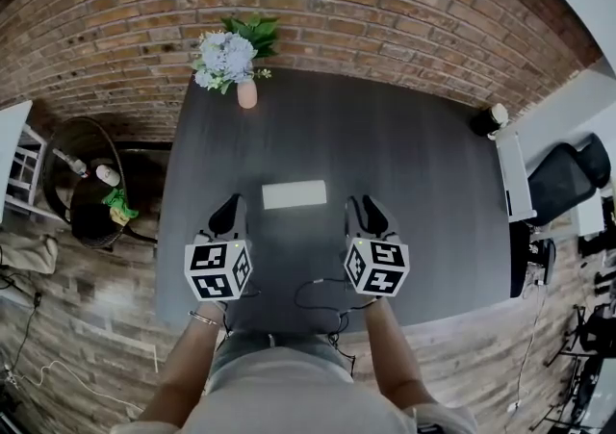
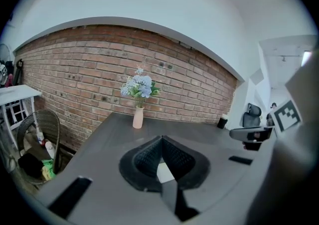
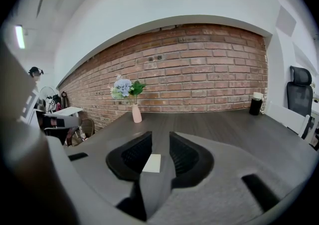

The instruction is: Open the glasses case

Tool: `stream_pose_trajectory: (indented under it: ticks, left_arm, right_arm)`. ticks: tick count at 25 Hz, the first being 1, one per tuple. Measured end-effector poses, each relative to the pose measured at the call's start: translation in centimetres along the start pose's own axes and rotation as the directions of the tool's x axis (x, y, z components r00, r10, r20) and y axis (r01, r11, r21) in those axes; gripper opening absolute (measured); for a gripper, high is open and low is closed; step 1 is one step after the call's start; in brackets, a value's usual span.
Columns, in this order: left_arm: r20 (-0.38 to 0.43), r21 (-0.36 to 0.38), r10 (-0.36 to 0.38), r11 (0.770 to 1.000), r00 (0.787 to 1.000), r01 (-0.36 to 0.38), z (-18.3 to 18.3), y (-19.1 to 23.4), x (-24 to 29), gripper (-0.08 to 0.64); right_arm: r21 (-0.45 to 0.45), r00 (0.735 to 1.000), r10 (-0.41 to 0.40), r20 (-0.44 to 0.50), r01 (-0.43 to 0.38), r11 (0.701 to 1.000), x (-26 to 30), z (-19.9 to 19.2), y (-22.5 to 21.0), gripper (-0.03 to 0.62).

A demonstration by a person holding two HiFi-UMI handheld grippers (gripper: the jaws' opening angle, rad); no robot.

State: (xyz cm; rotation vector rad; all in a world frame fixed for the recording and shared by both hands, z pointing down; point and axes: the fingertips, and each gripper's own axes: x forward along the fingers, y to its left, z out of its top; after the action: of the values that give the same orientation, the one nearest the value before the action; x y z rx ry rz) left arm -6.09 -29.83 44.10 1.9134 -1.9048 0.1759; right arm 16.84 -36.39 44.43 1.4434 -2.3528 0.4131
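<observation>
The white glasses case lies closed and flat near the middle of the dark grey table. My left gripper hovers just left of the case and a little nearer to me. Its fingertips meet with nothing between them, so it is shut. In the left gripper view, a corner of the case shows below the joined tips of that gripper. My right gripper sits just right of the case. The right gripper is open, and the case shows through the gap, untouched.
A pink vase of pale blue flowers stands at the table's far edge by the brick wall. A black cup with a white lid sits at the far right corner. A wicker basket is on the floor to the left, and an office chair to the right.
</observation>
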Motion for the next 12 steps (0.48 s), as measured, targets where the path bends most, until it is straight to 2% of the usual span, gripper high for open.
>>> stream_pose_trajectory:
  ticks: [6,12]
  left_arm:
    - [-0.020,0.011,-0.010,1.000,1.000,0.010,-0.3,0.3,1.5,-0.002]
    - [-0.085,-0.009,-0.008,1.000,0.996,0.008,-4.1,1.0,4.1,-0.002]
  right_arm:
    - [-0.030,1.000,0.016,-0.020,-0.016,0.999,1.3,-0.6,-0.1,0.115]
    - [-0.066,0.997,0.042,-0.061,-0.046,0.997,3.8,-2.9,-0.1,0.115]
